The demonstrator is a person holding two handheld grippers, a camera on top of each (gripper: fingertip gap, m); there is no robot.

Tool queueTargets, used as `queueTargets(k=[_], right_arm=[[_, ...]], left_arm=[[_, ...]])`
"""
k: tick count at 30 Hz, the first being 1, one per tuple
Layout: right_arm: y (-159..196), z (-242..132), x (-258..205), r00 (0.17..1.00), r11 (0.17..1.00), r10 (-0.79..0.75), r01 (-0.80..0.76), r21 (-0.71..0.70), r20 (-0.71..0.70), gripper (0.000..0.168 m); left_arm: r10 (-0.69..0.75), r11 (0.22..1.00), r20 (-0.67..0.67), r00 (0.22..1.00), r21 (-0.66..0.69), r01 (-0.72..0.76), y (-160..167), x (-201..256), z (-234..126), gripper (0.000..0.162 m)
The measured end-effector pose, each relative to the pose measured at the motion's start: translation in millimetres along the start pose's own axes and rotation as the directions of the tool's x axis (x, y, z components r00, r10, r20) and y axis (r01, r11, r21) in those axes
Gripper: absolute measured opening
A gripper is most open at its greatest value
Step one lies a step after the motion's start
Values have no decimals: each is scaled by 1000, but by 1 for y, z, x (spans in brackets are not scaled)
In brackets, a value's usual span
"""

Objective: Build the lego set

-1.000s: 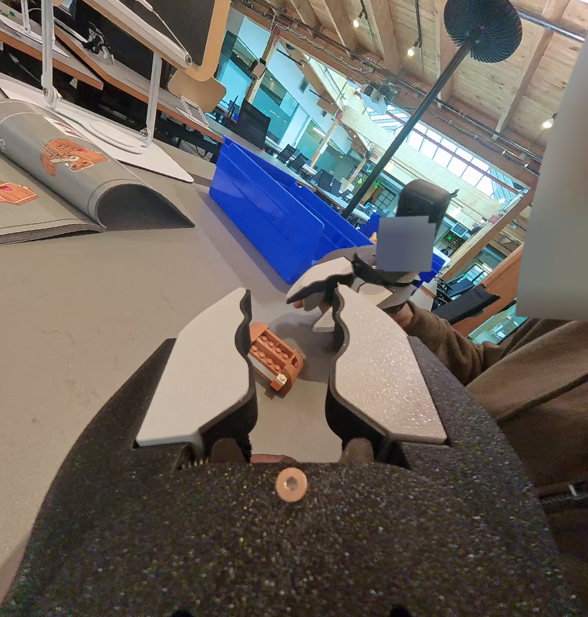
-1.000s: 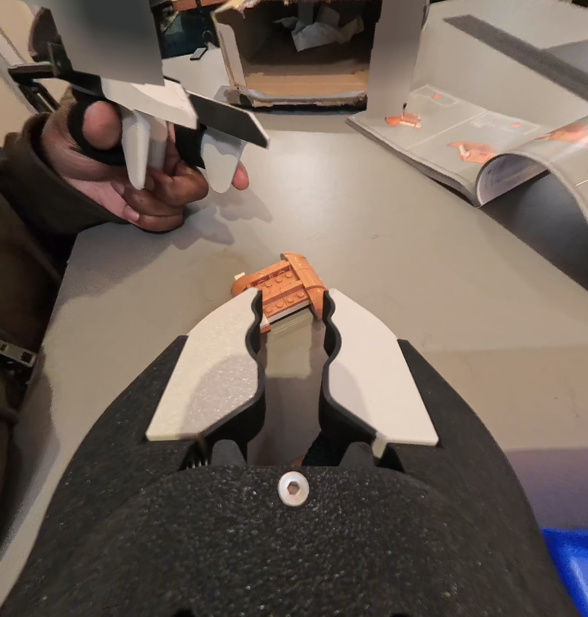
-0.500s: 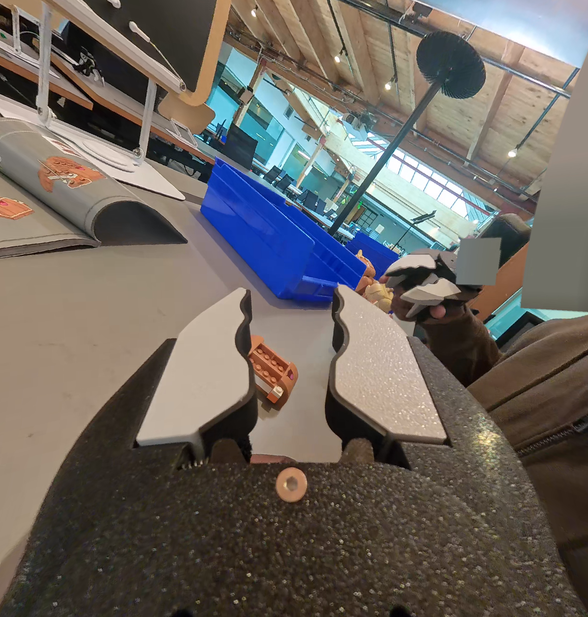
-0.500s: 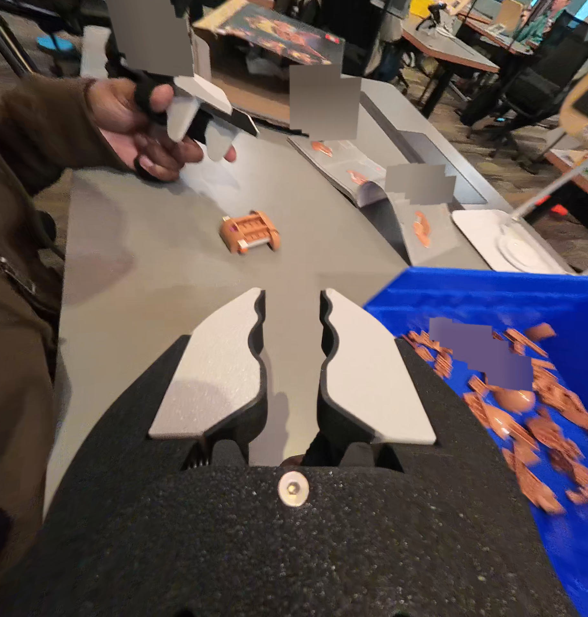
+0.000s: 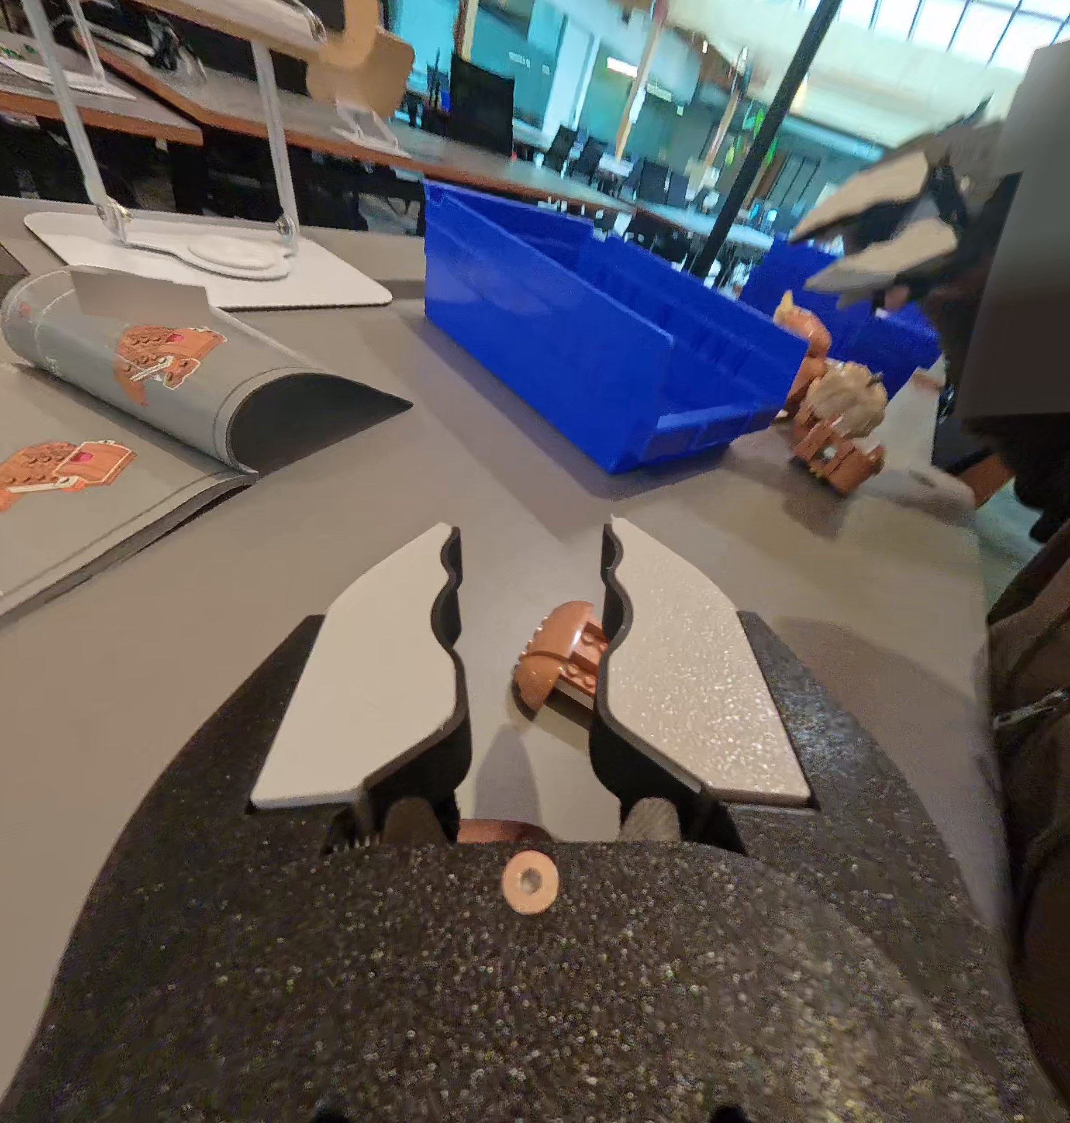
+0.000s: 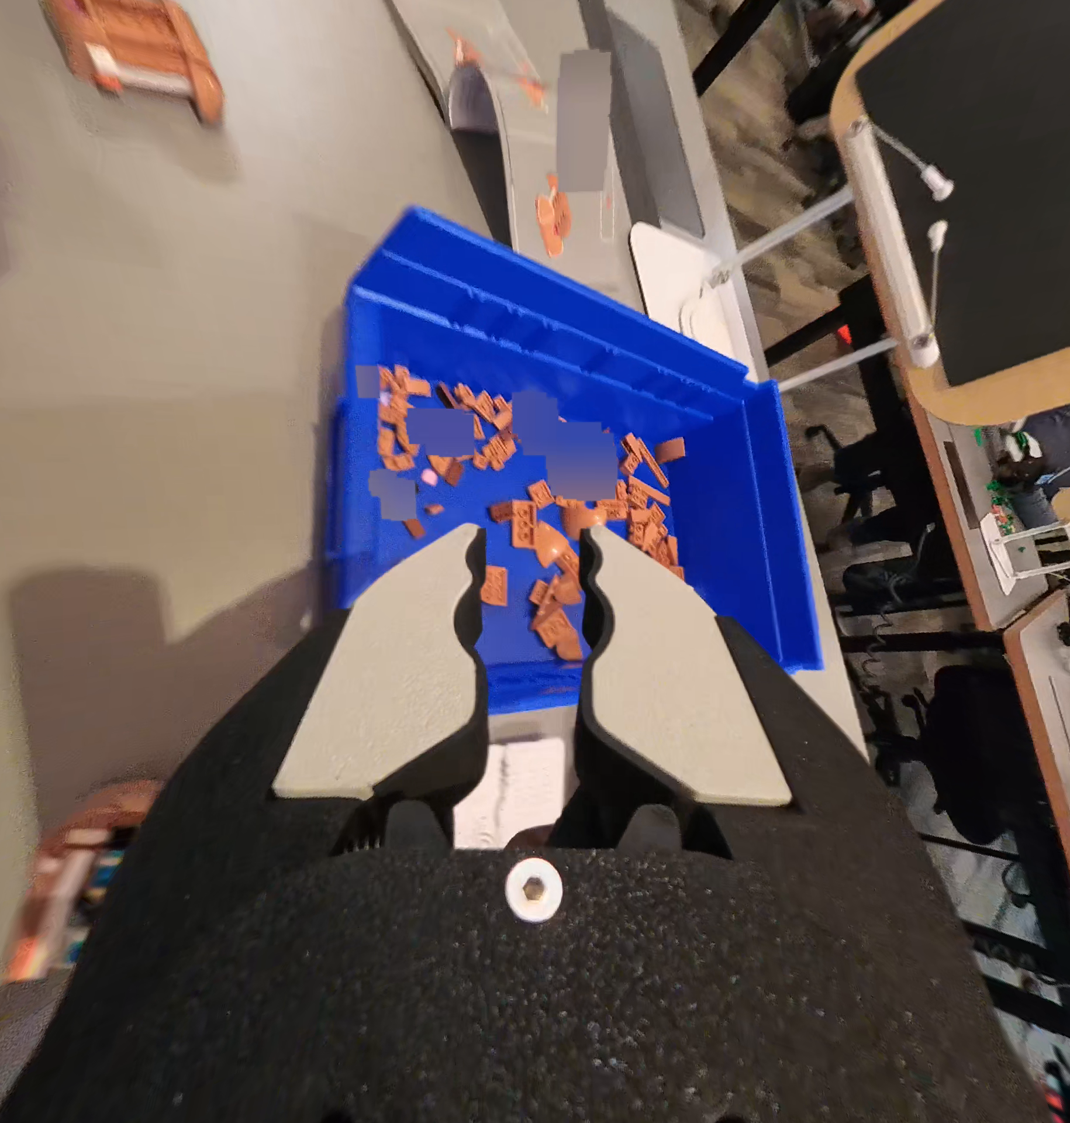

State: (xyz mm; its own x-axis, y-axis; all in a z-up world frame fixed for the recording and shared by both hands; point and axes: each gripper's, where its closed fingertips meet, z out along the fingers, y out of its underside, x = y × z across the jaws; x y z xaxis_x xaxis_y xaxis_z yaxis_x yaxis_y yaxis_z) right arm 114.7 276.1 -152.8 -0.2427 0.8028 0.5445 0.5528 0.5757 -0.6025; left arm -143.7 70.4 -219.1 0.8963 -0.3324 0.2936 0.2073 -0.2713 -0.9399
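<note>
A small brown lego assembly (image 5: 560, 653) lies on the grey table (image 5: 186, 638) between my left gripper's open fingers, close to the right finger and not gripped. My left gripper (image 5: 529, 532) is open and empty. My right gripper (image 6: 529, 535) is open and empty, hovering above a blue bin (image 6: 581, 340) that holds several loose brown pieces (image 6: 554, 607). The small assembly also shows at the top left of the right wrist view (image 6: 144, 61). The right gripper shows blurred at the upper right of the left wrist view (image 5: 873, 243), above the bin (image 5: 581, 340).
An open instruction booklet (image 5: 125, 395) lies to the left. A white stand base (image 5: 216, 255) is behind it. Another brown and tan lego build (image 5: 836, 419) sits beside the bin near the table's right edge. A second blue bin (image 5: 885, 340) stands farther back. About 35 cm separates my left fingertips from my right.
My right gripper has left the small assembly and swung right to above the blue bin. My left gripper has shifted, so the assembly now lies near its right finger.
</note>
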Motion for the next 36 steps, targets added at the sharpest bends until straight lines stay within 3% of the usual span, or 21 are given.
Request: queueTargets(k=[5,11,20,29,36], right_arm=[[11,15,12,997,998,6,0,-64,81,33],[-13,-2,-10,998,998,-20,23,-56,58,30],[-14,-7,-29,989,979,-76,98,-177,124,30],[11,35,-15,963,927,-134,206,-314,236,32],[45,76,-17,864,817,-126,369,-442,488,36]], left_arm=[[-16,998,-21,1000,-54,15,3,-4,19,44],[-13,1000,51,999,24,12,-3,-2,-1,42],[-23,1000,38,999,-18,24,9,9,-2,42],[-31,999,42,999,-30,32,11,11,-2,42],[-68,998,53,996,-10,68,10,6,-5,42]])
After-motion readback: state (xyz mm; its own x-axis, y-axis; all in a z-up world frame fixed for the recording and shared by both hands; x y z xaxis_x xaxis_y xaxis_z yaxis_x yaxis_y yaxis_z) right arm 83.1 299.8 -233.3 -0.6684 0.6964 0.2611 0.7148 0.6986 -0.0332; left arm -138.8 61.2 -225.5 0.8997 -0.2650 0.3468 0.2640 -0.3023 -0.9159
